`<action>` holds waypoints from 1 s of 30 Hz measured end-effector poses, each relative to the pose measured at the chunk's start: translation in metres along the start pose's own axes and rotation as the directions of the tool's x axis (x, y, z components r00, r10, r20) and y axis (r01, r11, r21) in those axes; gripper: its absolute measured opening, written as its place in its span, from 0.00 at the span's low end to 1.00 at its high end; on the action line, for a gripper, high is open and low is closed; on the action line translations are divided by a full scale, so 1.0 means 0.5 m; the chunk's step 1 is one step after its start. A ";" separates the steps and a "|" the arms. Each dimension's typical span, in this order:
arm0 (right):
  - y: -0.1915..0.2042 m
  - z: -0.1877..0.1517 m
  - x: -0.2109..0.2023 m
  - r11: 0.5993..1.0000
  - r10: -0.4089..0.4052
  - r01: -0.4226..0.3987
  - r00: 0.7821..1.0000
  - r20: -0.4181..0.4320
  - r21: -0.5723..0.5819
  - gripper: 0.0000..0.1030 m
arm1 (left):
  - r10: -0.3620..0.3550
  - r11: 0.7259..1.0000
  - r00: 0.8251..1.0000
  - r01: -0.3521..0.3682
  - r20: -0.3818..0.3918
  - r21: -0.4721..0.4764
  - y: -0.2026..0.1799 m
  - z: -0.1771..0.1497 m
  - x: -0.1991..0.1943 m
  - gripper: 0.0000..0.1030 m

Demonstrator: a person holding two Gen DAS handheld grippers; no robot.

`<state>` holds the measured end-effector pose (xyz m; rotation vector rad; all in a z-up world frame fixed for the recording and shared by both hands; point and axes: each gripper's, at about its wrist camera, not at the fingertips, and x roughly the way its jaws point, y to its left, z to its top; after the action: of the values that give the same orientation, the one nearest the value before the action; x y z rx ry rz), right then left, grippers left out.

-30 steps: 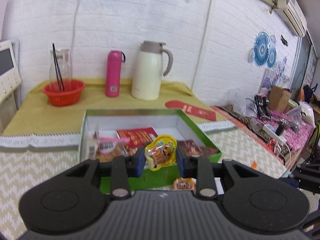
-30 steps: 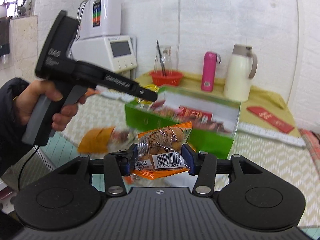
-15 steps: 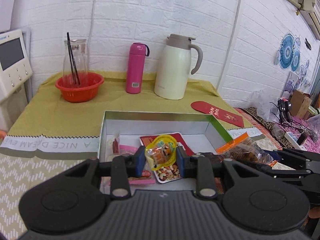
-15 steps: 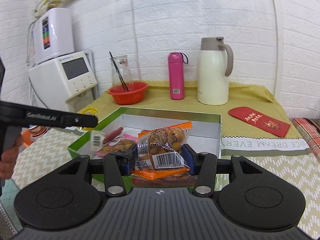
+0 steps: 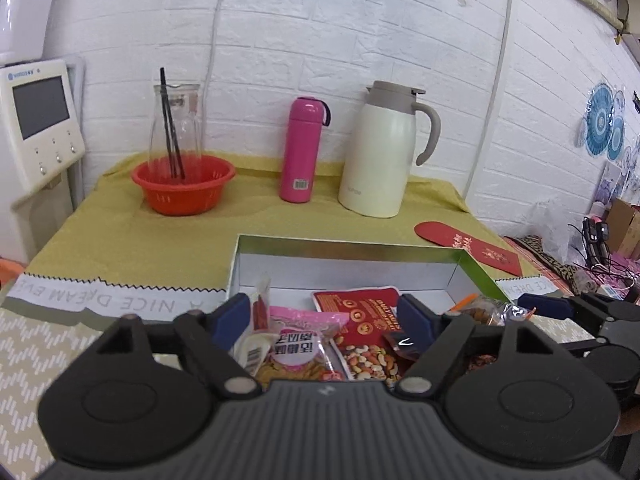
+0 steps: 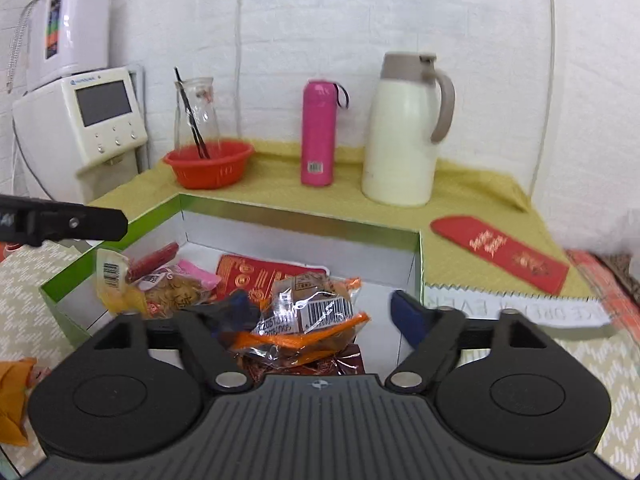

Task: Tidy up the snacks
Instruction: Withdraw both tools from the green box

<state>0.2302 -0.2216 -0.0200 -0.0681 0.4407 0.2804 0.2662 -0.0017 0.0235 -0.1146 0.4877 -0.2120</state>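
Jaws spread both sides; orange-edged barcode packet [image 6: 316, 320] loose over green box [image 6: 300, 216].

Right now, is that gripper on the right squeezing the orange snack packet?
No: the right gripper is open, and the orange snack packet lies loose in the green box.

My left wrist camera looks forward and slightly down from close above the green box [image 5: 478, 271]. My right wrist camera faces the same way, close over the box's right part. Both share the box, pink bottle [image 6: 318, 133], white jug [image 5: 382, 152].
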 end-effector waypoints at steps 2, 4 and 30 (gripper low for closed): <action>-0.001 -0.002 -0.013 1.000 0.013 -0.013 1.000 0.002 0.018 1.00 | 0.030 0.999 1.000 -0.030 0.003 -0.017 0.006 -0.002 0.001 0.91; 0.001 -0.005 -0.026 0.999 0.024 -0.024 1.000 -0.002 0.027 1.00 | 0.053 0.998 0.999 -0.053 0.006 -0.028 0.010 -0.004 -0.001 0.91; 0.067 -0.018 -0.052 0.997 0.059 -0.063 0.994 -0.091 -0.051 0.17 | 0.030 0.998 0.999 -0.033 0.038 0.062 -0.023 -0.028 -0.101 0.91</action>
<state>0.1943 -0.1975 -0.0171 -0.1201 0.5246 0.3504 0.2137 -0.0020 0.0357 -0.0497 0.4454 -0.1937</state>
